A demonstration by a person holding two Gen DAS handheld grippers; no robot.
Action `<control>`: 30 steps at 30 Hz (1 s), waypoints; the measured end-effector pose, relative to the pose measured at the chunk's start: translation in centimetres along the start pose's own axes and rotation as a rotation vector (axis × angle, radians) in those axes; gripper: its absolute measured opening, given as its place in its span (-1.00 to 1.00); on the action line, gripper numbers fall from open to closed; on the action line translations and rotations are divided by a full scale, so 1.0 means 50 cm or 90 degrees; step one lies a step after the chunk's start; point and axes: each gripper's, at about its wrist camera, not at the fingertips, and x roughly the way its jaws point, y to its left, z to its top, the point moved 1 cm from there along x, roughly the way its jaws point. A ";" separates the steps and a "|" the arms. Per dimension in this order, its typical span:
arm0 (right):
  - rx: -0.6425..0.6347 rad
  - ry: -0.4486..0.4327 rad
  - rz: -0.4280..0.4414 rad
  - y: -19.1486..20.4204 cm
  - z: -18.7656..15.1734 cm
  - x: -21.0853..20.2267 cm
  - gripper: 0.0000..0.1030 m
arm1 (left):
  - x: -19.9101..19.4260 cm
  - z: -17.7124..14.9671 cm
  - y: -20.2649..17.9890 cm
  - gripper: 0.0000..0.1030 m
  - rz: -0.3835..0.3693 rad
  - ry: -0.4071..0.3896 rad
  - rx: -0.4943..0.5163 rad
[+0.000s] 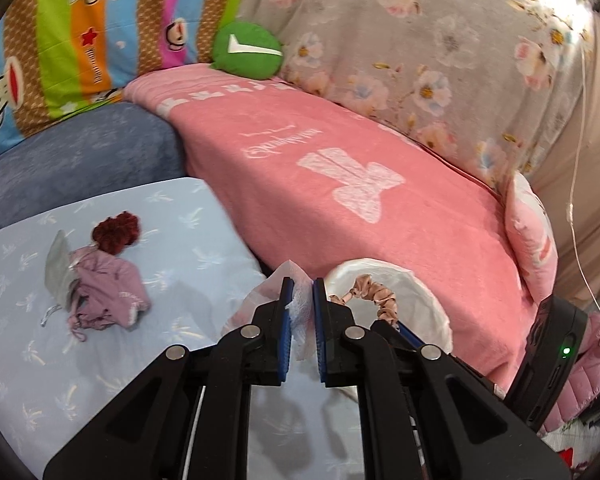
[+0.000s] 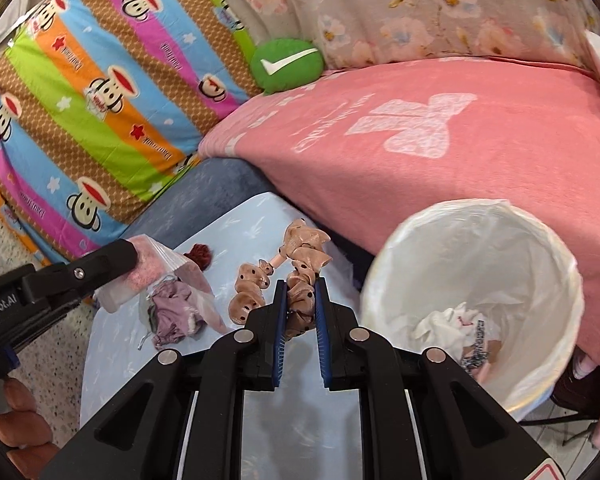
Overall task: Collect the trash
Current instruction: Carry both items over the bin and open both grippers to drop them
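Observation:
My left gripper (image 1: 302, 285) is shut on a white tissue-like wrapper (image 1: 300, 312) with clear plastic around it, held above the light blue table (image 1: 40, 360). In the right wrist view that gripper (image 2: 134, 255) enters from the left, with the wrapper (image 2: 152, 280) hanging from it. My right gripper (image 2: 301, 286) is shut on a peach dotted scrunchie (image 2: 300, 256), which curls up past the fingertips. The scrunchie (image 1: 376, 292) also shows in the left wrist view, in front of the white-lined bin (image 1: 424, 292). The bin (image 2: 540, 248) stands to the right of my right gripper and holds crumpled white trash (image 2: 452, 324).
A purple cloth in a clear bag (image 1: 108, 292) and a dark red scrunchie (image 1: 116, 232) lie on the table. A pink blanket (image 1: 360, 152) covers the sofa behind, with a green cushion (image 1: 248, 50), a floral quilt (image 1: 420, 40) and a striped cartoon quilt (image 2: 100, 100).

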 end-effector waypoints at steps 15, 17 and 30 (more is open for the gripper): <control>0.084 -0.022 -0.064 -0.200 0.003 -0.056 -0.73 | 0.074 -0.023 -0.174 -0.81 -0.075 0.051 0.078; 0.091 -0.020 -0.070 -0.220 0.001 -0.057 -0.73 | 0.083 -0.028 -0.183 -0.81 -0.081 0.057 0.082; 0.083 -0.020 -0.085 -0.233 -0.011 -0.051 -0.49 | 0.090 -0.039 -0.163 0.34 -0.036 0.043 0.050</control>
